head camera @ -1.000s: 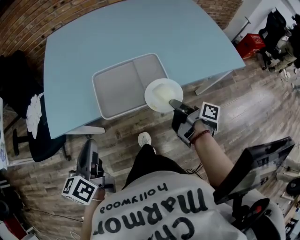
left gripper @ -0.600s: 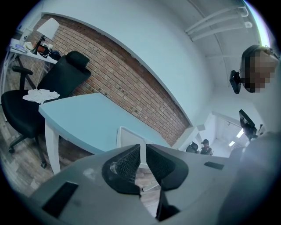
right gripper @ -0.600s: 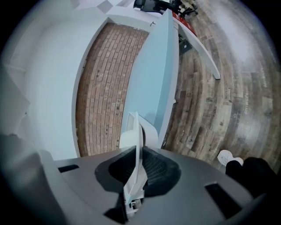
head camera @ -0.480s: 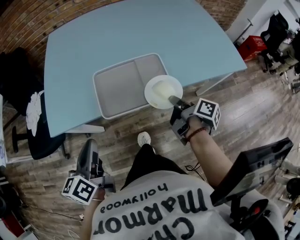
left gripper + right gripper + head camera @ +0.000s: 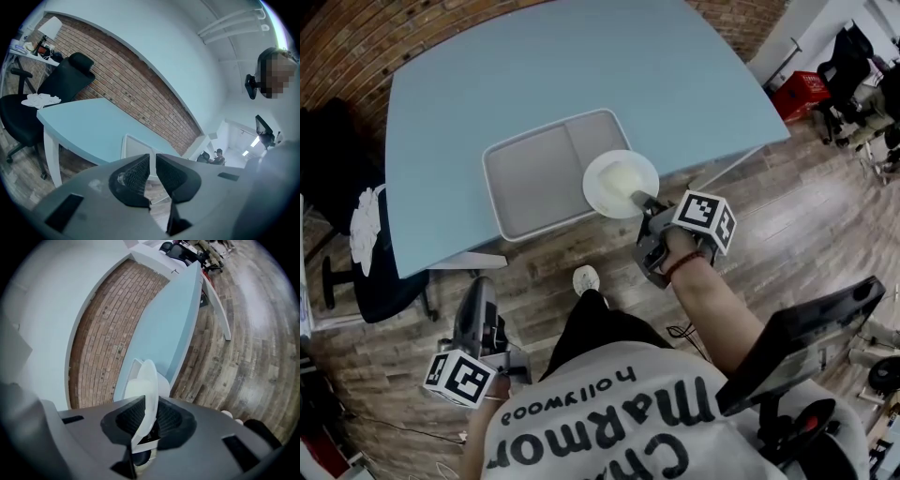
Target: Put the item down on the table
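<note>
Head view: right gripper (image 5: 645, 200) jaws grip face-up plate (image 5: 621, 184) by its rim over the tray (image 5: 534, 178); left gripper (image 5: 153, 161) jaws closed, empty.

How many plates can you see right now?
1. The plate is clamped by its rim in the right gripper, at the right end of the tray, by the near edge of the table. No other plate shows.

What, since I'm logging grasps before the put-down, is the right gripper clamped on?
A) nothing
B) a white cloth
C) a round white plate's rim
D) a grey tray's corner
C: the right gripper view shows the right gripper shut edge-on on the rim of the round white plate.
</note>
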Available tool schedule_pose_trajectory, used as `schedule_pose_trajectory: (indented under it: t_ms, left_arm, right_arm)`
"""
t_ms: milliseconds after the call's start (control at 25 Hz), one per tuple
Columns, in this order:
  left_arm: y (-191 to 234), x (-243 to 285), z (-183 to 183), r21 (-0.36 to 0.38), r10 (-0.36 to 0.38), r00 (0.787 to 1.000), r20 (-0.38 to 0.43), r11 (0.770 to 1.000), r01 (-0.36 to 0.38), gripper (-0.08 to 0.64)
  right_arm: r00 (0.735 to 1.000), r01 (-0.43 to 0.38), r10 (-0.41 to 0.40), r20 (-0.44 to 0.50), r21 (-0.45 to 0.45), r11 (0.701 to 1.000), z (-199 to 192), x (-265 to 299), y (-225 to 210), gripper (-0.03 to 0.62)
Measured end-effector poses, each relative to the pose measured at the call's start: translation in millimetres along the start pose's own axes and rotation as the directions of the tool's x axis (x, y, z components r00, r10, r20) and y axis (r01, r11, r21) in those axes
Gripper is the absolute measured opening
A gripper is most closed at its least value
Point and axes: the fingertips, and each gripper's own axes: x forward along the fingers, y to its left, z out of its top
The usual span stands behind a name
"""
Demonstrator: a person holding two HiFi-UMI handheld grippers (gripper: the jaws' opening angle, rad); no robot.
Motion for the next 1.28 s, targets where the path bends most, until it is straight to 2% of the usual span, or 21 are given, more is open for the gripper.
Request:
schedule_pose_trajectory:
  t_ms: [440,720,840,1040,1160,1280]
  left_arm:
    - [6,-8,-5,-0.020,0.015,1.000,0.008,1.000,-0.015,0.044]
    - [11,-10,-4,-0.034,0.019,1.000,0.018,0.999,-0.019,0.044]
    - [12,-10,-4,-0.040,0.018,1.000,0.019,0.999,-0.017,0.044]
    - [16,-11,-6,-0.055,0.023,1.000,0.020,0.998,-0.022,0.044]
    - [18,-12,-7,-0.063,0.024,0.999,0.021,0.998,-0.023,0.044]
    - [19,-14,-7,-0.067,0.027,0.999,0.026,0.997,-0.025,0.044]
  right_arm:
    - [0.990,0.136,-0.131,0.050,-0.133,0.982,4,2,2,0.081]
    - [0.973,0.229,-0.219,0.066,-0.255,0.939,1,7,10,0.137]
    - [0.964,0.265,-0.251,0.086,-0.270,0.926,0,8,10,0.144]
    - [0.953,0.303,-0.286,0.105,-0.249,0.920,0,9,9,0.149]
    - [0.934,0.356,-0.337,0.120,-0.243,0.902,1,10,8,0.149]
    - [0.899,0.436,-0.404,0.166,-0.276,0.857,4,9,5,0.149]
